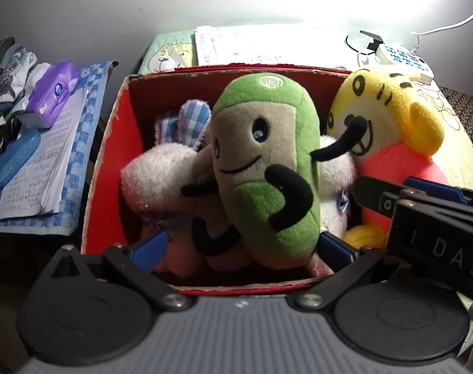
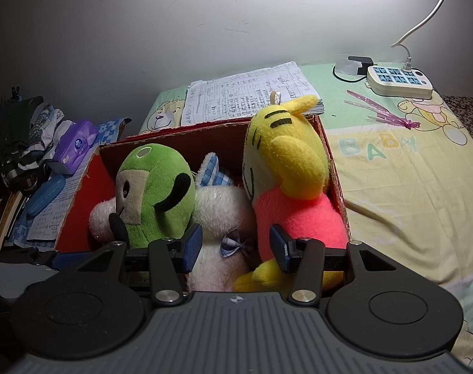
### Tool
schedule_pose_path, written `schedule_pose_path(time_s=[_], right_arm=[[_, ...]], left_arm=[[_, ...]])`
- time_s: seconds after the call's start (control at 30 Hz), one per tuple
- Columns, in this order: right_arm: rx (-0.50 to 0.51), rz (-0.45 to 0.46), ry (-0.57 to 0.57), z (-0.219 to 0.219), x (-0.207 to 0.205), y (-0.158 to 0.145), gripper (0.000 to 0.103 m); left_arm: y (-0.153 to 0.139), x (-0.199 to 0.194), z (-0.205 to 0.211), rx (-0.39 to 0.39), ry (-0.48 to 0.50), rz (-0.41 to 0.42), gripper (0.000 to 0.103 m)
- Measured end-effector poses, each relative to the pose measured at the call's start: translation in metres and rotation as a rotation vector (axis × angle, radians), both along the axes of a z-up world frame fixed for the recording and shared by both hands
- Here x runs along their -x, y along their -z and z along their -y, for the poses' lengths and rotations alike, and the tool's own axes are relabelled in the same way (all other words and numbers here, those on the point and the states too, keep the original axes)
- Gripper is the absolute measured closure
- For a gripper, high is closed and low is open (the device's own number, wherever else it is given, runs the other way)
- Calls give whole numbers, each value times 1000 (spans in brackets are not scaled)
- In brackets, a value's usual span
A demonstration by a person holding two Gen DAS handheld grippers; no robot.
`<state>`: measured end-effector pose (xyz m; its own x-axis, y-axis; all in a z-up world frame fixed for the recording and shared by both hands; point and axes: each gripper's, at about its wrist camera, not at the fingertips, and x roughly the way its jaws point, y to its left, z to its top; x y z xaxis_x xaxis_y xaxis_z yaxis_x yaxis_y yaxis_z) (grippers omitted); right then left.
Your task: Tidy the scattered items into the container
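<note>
Red cardboard box (image 1: 112,143) on bed, packed: green plush (image 1: 267,168) on top, white plush rabbit (image 1: 155,171) beneath, yellow tiger plush (image 2: 286,168) at right wall. All soft, light, squashy; best pinched at body or limb, not slick fur. Left gripper (image 1: 241,243) fingers spread wide astride green plush base, probably not clamping. Right gripper (image 2: 235,246) fingers apart, holding nothing, near tiger's pink belly.
</note>
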<state>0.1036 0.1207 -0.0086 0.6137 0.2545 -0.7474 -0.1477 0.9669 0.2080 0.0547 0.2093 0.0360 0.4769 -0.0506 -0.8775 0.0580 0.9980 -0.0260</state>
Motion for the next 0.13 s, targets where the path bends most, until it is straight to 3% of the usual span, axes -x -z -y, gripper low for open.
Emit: schedule_pose_path(time_s=[0.13], right_arm=[[-9, 0, 5, 1, -1, 0, 53]], left_arm=[[-5, 1, 2, -17, -5, 17, 0]])
